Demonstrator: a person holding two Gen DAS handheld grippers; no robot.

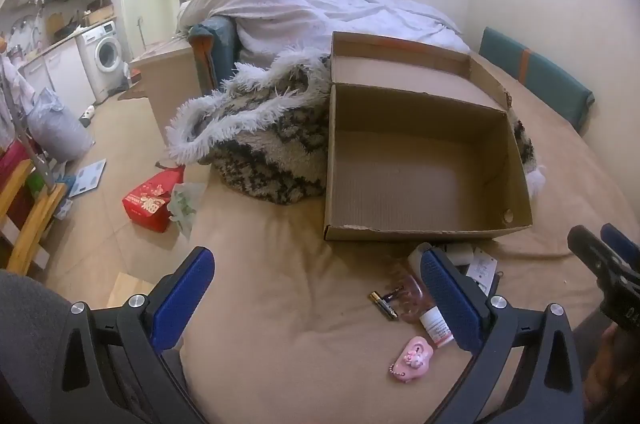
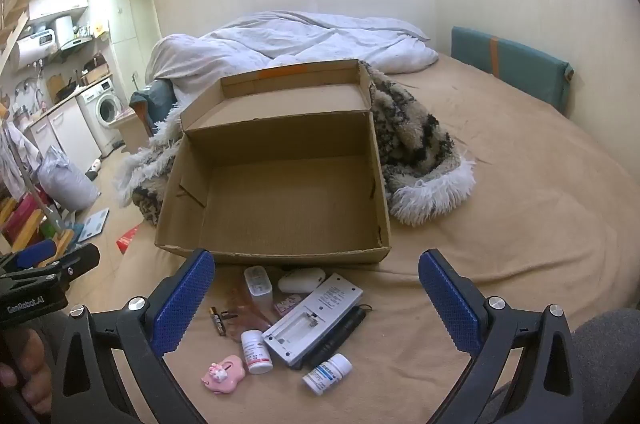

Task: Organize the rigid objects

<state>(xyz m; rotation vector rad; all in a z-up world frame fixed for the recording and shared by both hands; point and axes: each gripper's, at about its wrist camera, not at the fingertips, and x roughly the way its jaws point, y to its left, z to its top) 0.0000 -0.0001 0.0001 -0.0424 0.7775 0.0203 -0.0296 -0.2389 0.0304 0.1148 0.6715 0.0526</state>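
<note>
Both grippers: black plastic frames, triangular cutouts, silver round screws at the pivots, fingers faced with blue knurled pads (image 2: 448, 304). Left gripper (image 1: 318, 300) and right gripper (image 2: 316, 304) look the same build; white "GenRobot.AI" lettering on the left unit's black body. Grey sleeve, bare skin on left hand (image 2: 24, 364).

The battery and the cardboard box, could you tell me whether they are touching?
Apart. The right wrist view shows bare tan bedsheet between the battery and the near wall of the cardboard box.
</note>
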